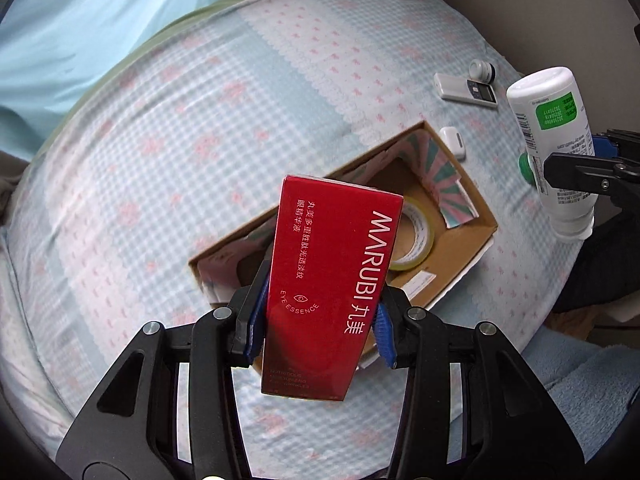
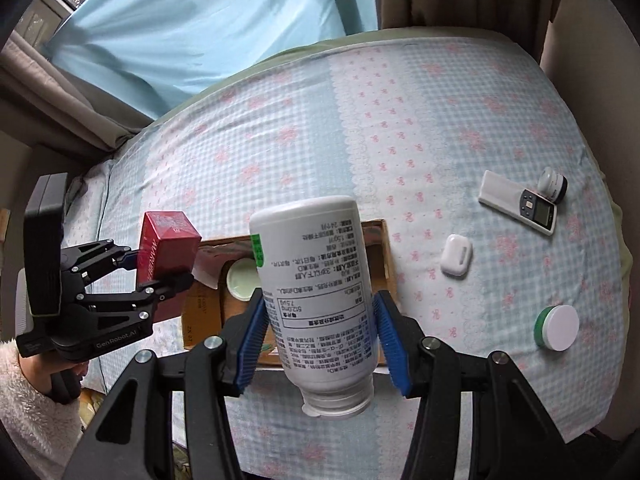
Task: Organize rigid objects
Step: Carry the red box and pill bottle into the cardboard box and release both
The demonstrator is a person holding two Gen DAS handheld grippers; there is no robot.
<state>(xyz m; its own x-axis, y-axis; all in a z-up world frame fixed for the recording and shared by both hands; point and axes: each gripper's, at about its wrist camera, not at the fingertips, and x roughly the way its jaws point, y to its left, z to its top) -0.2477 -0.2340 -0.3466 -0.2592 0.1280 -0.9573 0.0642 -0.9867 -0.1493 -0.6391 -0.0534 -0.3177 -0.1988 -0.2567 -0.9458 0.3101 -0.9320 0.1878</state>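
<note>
My left gripper (image 1: 318, 332) is shut on a red MARUBI box (image 1: 332, 280), held above the near end of an open cardboard box (image 1: 472, 248) on the bed. A tape roll (image 1: 416, 240) lies inside the cardboard box. My right gripper (image 2: 320, 342) is shut on a white bottle (image 2: 320, 300) with printed labels, held cap-end toward the camera over the cardboard box (image 2: 386, 248). The left gripper with the red box (image 2: 168, 244) shows at the left of the right wrist view. The bottle (image 1: 556, 148) shows at the right of the left wrist view.
On the checked bedspread (image 2: 320, 140) right of the box lie a white earbud case (image 2: 456, 256), a white remote (image 2: 518, 208), a small round jar (image 2: 552, 184) and a green-and-white round tin (image 2: 558, 328). A blue curtain (image 2: 200, 20) hangs behind the bed.
</note>
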